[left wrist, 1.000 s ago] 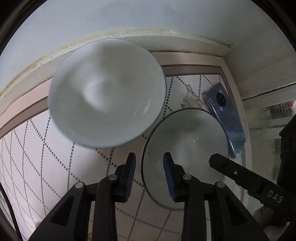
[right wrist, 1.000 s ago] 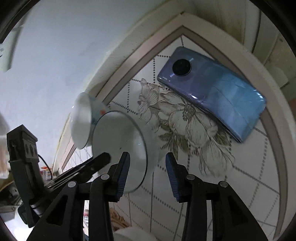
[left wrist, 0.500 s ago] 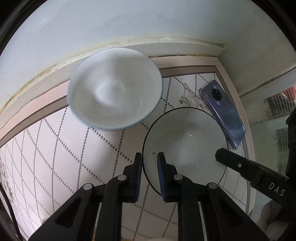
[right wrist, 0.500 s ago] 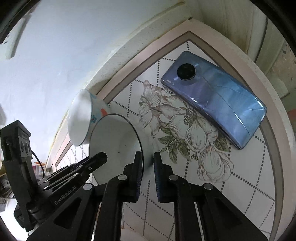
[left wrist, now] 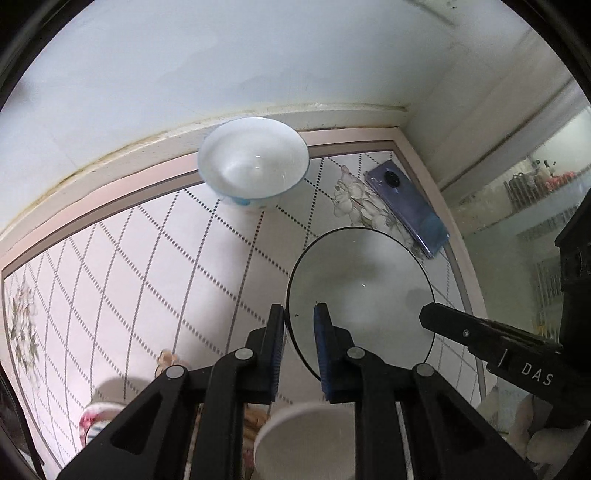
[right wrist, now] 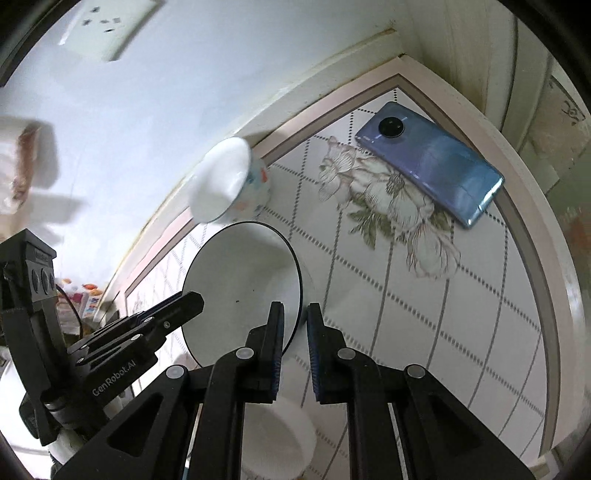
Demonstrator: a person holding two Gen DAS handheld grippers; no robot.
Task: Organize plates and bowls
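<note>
1. The scene is a table (left wrist: 122, 258) covered in white tiles with dotted diamond lines and a pinkish border, set into a corner where pale walls meet.

2. A white plate with a thin dark rim (left wrist: 360, 295) is held between both grippers, one on each side. It looks to be raised off the table, since a soft shadow shows on the tiles past its edge in the right wrist view.

3. The left gripper (left wrist: 299, 317) has its blue-padded fingers (left wrist: 277, 332) clenched on the plate's near-left rim, which passes between the two pads.

4. The right gripper (right wrist: 295, 315) has its fingers (right wrist: 277, 325) clenched on the plate's (right wrist: 242, 291) opposite edge; in the left wrist view it shows as a black arm reaching in from the right to the rim.

5. A white bowl with a pale blue rim (left wrist: 254, 160) stands upright on the table by the back wall, apart from the plate. The right wrist view shows coloured patterns on its (right wrist: 229, 181) outer side.

6. A blue-violet phone (right wrist: 430, 160) lies flat, camera side up, near the table's corner, partly over a painted flower on the tiles.

7. Another white, round vessel (left wrist: 306, 439) sits blurred at the near edge, below the left gripper's fingers.

8. A white wall socket (right wrist: 110, 27) is on the wall above.
</note>
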